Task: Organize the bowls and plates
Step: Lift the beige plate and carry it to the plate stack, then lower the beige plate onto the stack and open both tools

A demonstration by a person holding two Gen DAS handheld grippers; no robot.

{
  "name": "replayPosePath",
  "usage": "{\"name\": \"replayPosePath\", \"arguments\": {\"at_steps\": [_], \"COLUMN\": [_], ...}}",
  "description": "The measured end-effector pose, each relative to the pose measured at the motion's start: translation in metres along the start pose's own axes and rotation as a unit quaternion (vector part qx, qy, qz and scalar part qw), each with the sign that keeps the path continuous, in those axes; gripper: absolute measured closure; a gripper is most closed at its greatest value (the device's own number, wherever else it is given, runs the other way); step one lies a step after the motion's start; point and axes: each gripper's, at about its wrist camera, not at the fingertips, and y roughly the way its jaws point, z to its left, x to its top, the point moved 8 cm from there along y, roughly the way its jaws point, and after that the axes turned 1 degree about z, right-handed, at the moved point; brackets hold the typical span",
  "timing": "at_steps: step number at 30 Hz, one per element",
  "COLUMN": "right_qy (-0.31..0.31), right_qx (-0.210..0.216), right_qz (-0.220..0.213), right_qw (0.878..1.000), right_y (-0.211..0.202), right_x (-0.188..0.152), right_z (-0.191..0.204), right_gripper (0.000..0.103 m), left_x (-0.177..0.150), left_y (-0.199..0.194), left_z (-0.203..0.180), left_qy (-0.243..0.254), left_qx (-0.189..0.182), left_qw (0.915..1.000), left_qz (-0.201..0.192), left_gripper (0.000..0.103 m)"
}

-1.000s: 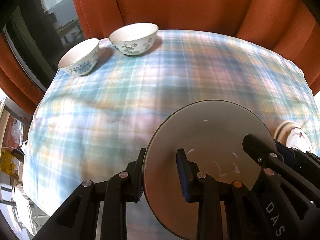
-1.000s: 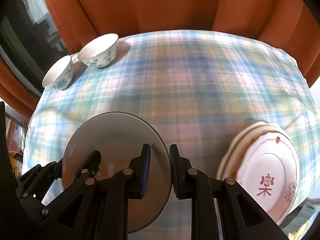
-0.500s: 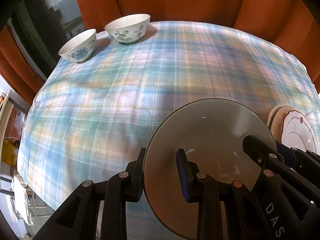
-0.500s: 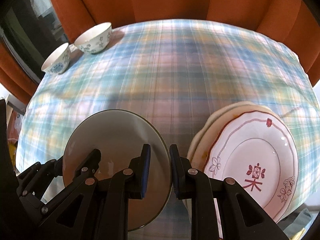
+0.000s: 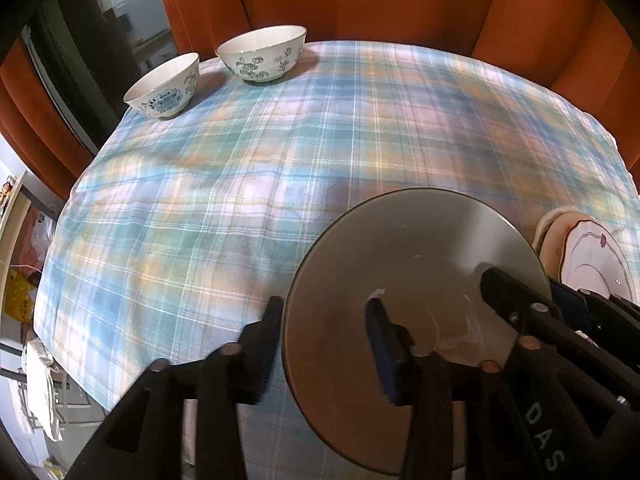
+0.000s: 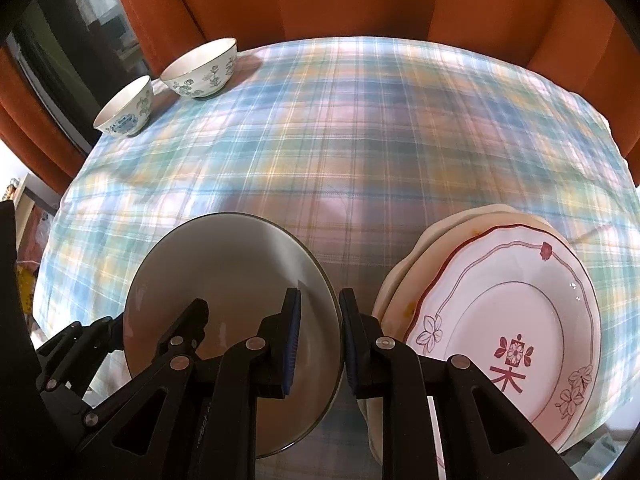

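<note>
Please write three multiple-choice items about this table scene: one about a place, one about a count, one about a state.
1. Where do the bowls stand?
A. far left corner of the tablecloth
B. on the patterned plate
C. inside the grey plate

2. How many bowls are there?
A. one
B. two
C. four

3. How is the right gripper?
A. wide open
B. out of view
C. shut on the grey plate's rim

Key: A, the bowls stand far left on the tablecloth; B, two show; C, the right gripper pinches the grey plate.

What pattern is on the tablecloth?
The tablecloth is plaid: blue, teal, orange and white checks, clearest in the right wrist view.
</note>
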Motion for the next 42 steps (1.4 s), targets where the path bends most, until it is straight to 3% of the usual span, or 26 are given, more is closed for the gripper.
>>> {"name": "replayPosePath", "arguments": {"at_steps": [3, 7, 12, 20, 26, 42], "right_qy": [-0.001, 0.000, -0.005, -0.018, -0.025, 0.006], "right_qx": [0.004, 0.010, 0.009, 0.006, -0.006, -0.032], "right_qz": [-0.001, -0.008, -0.017, -0.058, -0.087, -0.096], "right_qw": [1.000, 1.000, 1.000, 0.998, 0.996, 0.995], "right_y": [-0.001, -0.003, -0.009, -0.030, -0.043, -0.035], "right_x": [-0.001, -0.002, -0.001, 0.005, 0.015, 0.052], "right_z": [0.002, 0.002, 0.004, 0.012, 0.023, 0.091], "right_gripper": [0.073, 0.044, 0.039, 0.024, 0.021, 0.021], "left_x": [-0.002, -0.002, -0.004, 0.005, 0.015, 0.055], "left_y": [-0.003, -0.008, -0.013, -0.035, -0.041, -0.027], "left_z": [0.001, 0.003, 0.003, 0.011, 0.021, 0.091], "left_qy": [0.000, -0.002, -0.004, -0.010, -0.007, 0.017], "left_qx": [0.002, -0.001, -0.011, -0.011, -0.027, -0.068], "left_qw": [1.0000, 0.9999, 0.9998, 0.9982, 0.9966, 0.9946], "left_qz": [-0.003, -0.012, -0.015, -0.058, -0.078, -0.077], "left_gripper": [0.039, 0.027, 0.022, 0.021, 0.021, 0.021]}}
